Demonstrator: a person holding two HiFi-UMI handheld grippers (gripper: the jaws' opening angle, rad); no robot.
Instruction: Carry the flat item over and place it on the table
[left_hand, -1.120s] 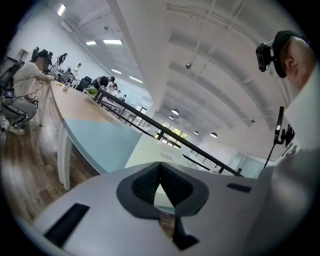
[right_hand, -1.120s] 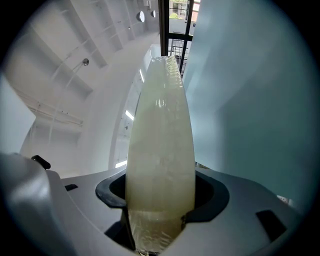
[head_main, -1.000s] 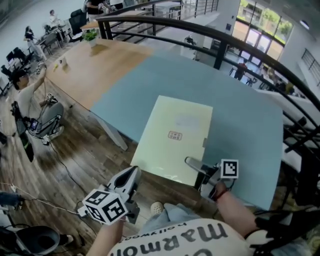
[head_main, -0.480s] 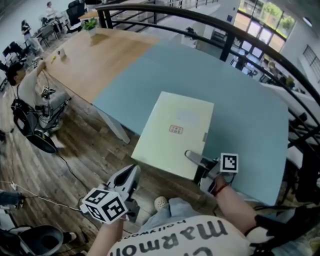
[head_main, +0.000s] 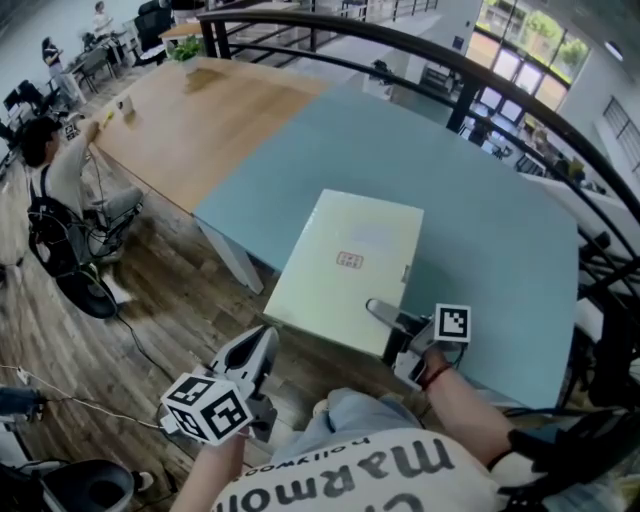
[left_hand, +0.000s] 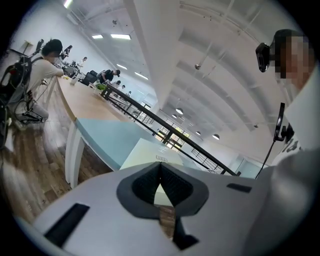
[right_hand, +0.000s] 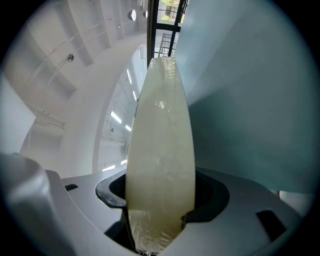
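Note:
The flat item (head_main: 345, 265) is a pale yellow-green case with a small label. It lies level over the near edge of the blue table (head_main: 480, 220), and its near left corner juts out past that edge above the floor. My right gripper (head_main: 385, 315) is shut on the case's near right edge. In the right gripper view the case (right_hand: 160, 150) shows edge-on between the jaws, with the tabletop (right_hand: 250, 100) beside it. My left gripper (head_main: 255, 355) hangs low at the left over the floor, shut and holding nothing (left_hand: 160, 170).
A wooden tabletop (head_main: 170, 130) joins the blue one at the far left. A black railing (head_main: 450, 80) curves behind and to the right of the table. A person (head_main: 60, 170) sits at the left by a chair, and cables lie on the wooden floor.
The right gripper and the case have shifted slightly forward over the table. The left gripper has barely moved.

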